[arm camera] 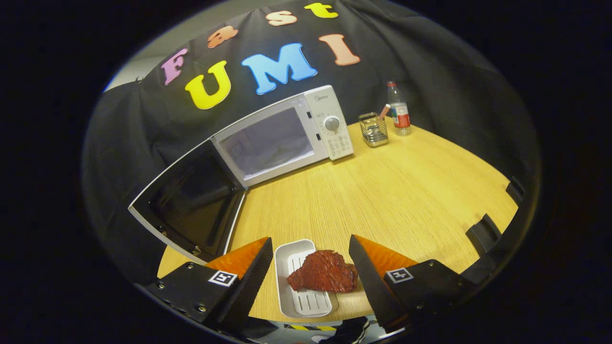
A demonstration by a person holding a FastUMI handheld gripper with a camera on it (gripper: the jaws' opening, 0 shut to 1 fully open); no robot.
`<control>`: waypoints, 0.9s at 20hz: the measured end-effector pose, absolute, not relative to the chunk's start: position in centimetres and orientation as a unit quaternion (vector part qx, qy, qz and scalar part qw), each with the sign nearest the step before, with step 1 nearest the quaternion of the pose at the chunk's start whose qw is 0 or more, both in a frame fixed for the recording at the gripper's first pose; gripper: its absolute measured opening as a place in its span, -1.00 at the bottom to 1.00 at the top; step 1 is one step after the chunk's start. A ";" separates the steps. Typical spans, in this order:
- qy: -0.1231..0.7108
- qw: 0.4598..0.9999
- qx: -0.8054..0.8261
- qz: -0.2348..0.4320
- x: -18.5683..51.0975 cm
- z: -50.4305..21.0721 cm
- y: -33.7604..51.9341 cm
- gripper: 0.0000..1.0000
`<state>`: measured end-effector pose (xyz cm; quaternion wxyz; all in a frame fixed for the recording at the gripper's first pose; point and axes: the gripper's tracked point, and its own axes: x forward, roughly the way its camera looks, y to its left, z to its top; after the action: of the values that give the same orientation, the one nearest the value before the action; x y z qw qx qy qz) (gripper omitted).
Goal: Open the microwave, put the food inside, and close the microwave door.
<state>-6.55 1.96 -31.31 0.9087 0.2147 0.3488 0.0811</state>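
two fingers of the gripper (pixel 311 267) stand spread apart, low over the tabletop (pixel 406 191), flanking the meat (pixel 324 278) on its white tray (pixel 287 258); beyond, the microwave (pixel 282 138) door (pixel 191 205) hangs open.

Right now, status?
Gripper open, straddling meat on white tray. Microwave door already open. Nothing blocking.

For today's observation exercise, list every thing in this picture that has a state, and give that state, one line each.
White microwave: door swung wide open, cavity bare.
Red slab of meat: lying on the tray, not yet inside.
White ridged plastic tray: flat on the round wooden table, between the fingers.
Gripper: open, fingers either side of the tray.
Clear plastic bottle: upright, capped.
Wire mesh holder: upright.
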 end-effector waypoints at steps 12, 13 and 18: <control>0.380 0.887 0.254 0.061 -7.3 -33.9 0.1 0.86; 0.388 0.880 0.267 0.068 -7.5 -34.1 0.7 0.83; 0.417 0.845 0.321 0.091 -8.7 -34.4 2.6 0.01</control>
<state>-8.74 2.60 -34.43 0.8453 0.3208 0.4174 0.0913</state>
